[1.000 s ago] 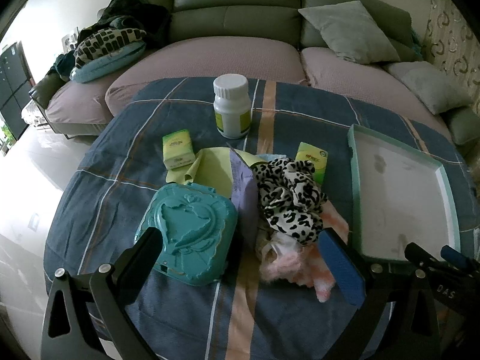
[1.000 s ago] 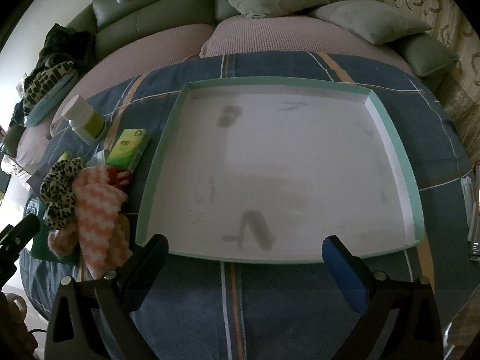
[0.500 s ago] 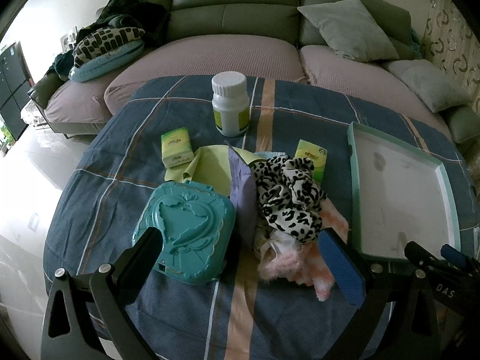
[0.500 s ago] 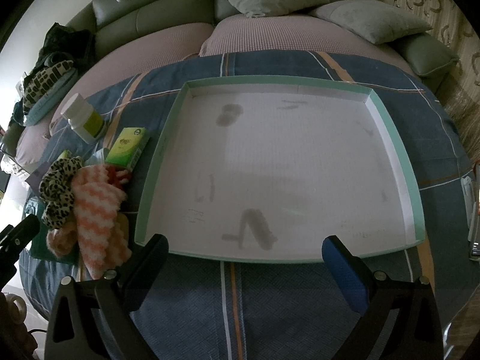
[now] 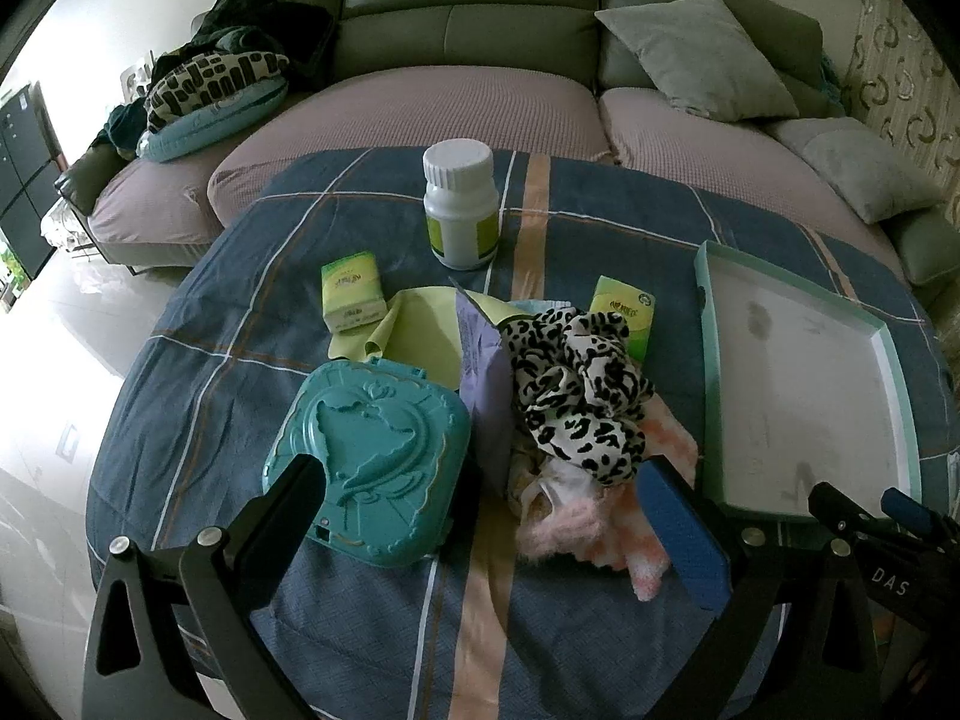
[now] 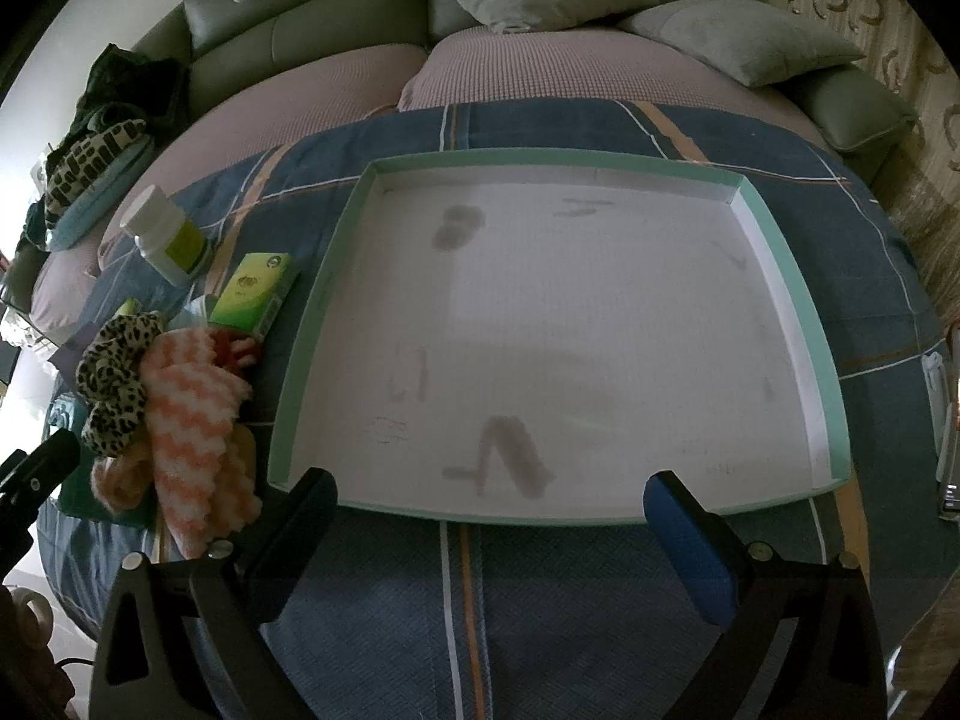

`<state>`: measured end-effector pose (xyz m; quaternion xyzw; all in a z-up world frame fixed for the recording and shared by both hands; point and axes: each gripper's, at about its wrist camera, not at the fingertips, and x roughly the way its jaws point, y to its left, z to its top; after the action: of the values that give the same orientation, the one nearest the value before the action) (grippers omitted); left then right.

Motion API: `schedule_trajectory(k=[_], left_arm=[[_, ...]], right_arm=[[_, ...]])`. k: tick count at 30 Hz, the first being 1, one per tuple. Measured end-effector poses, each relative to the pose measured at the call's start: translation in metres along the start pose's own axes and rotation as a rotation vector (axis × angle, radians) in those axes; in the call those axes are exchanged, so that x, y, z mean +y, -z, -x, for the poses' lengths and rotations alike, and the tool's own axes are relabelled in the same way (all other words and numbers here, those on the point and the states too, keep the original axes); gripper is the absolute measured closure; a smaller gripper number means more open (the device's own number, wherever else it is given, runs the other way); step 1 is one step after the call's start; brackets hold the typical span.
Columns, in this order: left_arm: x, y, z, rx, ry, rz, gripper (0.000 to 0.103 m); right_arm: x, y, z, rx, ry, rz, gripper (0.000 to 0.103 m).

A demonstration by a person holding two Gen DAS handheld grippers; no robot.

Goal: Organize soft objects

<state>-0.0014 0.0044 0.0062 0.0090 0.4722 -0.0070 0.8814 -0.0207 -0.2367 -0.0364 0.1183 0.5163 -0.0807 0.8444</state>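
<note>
A pile of soft things lies mid-table: a leopard-print cloth on a pink-and-white fluffy cloth, with a yellow-green cloth behind. The pile also shows in the right wrist view, leopard cloth and striped pink cloth. A shallow white tray with a mint rim stands empty to the right; it also shows in the left wrist view. My left gripper is open, just short of the pile. My right gripper is open at the tray's near edge.
A teal plastic case, a purple card, two green boxes and a white bottle stand on the blue plaid tablecloth. A sofa with cushions lies behind.
The left wrist view has shifted slightly forward toward the pile. The right gripper and tray look unchanged.
</note>
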Motion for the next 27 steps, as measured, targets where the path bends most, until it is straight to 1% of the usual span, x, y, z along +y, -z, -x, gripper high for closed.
schedule_trajectory(k=[27], left_arm=[[0.0001, 0.0001, -0.0007, 0.008, 0.002, 0.004, 0.000]], right_arm=[[0.0021, 0.0017, -0.0020, 0.007, 0.008, 0.006, 0.000]])
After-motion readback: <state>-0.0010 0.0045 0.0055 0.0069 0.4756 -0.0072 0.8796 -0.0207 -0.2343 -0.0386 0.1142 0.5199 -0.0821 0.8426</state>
